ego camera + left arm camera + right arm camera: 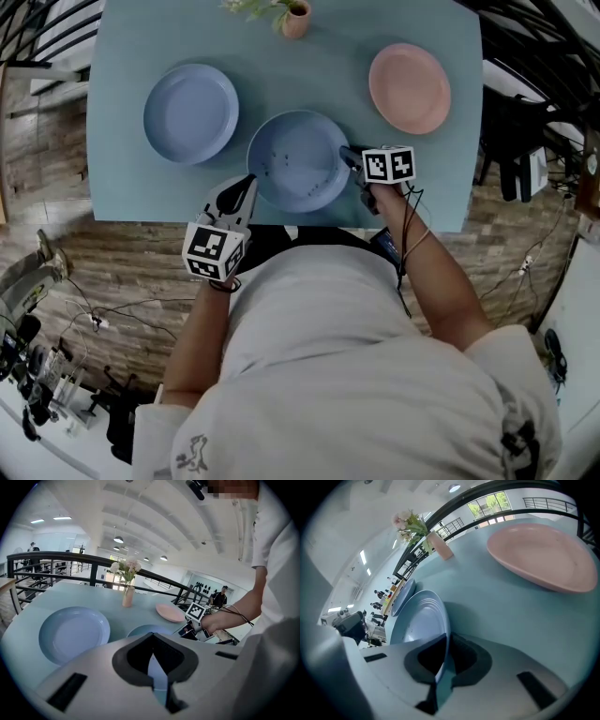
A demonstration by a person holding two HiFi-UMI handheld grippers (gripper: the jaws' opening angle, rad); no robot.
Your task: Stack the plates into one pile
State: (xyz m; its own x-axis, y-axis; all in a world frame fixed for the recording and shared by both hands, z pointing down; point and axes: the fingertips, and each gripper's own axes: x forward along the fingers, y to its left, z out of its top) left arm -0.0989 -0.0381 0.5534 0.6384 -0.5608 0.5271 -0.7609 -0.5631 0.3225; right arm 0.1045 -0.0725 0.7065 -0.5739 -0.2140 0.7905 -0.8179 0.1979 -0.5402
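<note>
Far left of the head view: a blue plate (192, 112) lies flat on the teal table (131, 178), alone and well apart from both tools.

Lower left of centre: left gripper (247, 184) meets the lower-left rim of the middle blue plate (295, 155). In its own view the jaws stand nearly together with a thin blue sliver of rim between them. I read that as clenched on the plate.

Centre: the middle plate sits near the table's front edge. Whether it has left the surface I cannot tell.

Right of centre: right gripper (349, 155) is at the plate's right rim. Its view shows the rim running edge-on straight into the closed jaws, so it is grasping the plate. Both tools hold one plate from opposite sides.

Upper right: pink plate (410, 87), flat and untouched. A small vase (296, 19) stands at the top edge between the two outer plates.

Step in hand, as I judge it: lift the middle plate and carry it onto one of the others. Which one is not shown.

- Raise both hands together and keep the plate level. Rim grips are thin, and uneven hands could let it pivot or slip.
- Clear the target's rim before moving across, and stay low of the vase.
- Centre it over the target, lower until it seats, then release.

No pile yet; all three plates lie apart.
</note>
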